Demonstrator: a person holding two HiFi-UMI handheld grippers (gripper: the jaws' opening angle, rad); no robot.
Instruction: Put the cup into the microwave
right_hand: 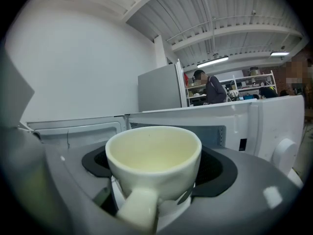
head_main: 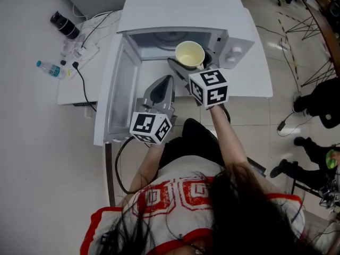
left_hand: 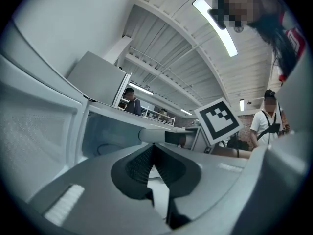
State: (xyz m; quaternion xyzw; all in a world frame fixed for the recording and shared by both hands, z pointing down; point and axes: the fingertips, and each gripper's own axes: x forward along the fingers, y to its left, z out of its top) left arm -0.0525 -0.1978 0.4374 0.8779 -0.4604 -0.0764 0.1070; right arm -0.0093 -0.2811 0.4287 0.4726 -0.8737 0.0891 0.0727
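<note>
A cream cup [head_main: 189, 54] [right_hand: 154, 163] sits between the jaws of my right gripper [head_main: 192, 62] [right_hand: 156, 180], which is shut on it, its handle facing the camera. The cup hangs just in front of the mouth of the white microwave [head_main: 180, 12] [right_hand: 254, 126], whose door [head_main: 118, 89] [left_hand: 34, 126] stands swung out to the left. My left gripper [head_main: 162, 86] [left_hand: 155, 165] is shut with nothing in it, lower and to the left of the cup, beside the door. In the left gripper view the cup [left_hand: 159, 136] shows beyond the jaws.
The microwave stands on a white table [head_main: 249, 84]. A second white table at the left holds a water bottle [head_main: 50, 69], a black object [head_main: 65, 25] and cables [head_main: 85, 52]. People stand at the right [head_main: 316, 105].
</note>
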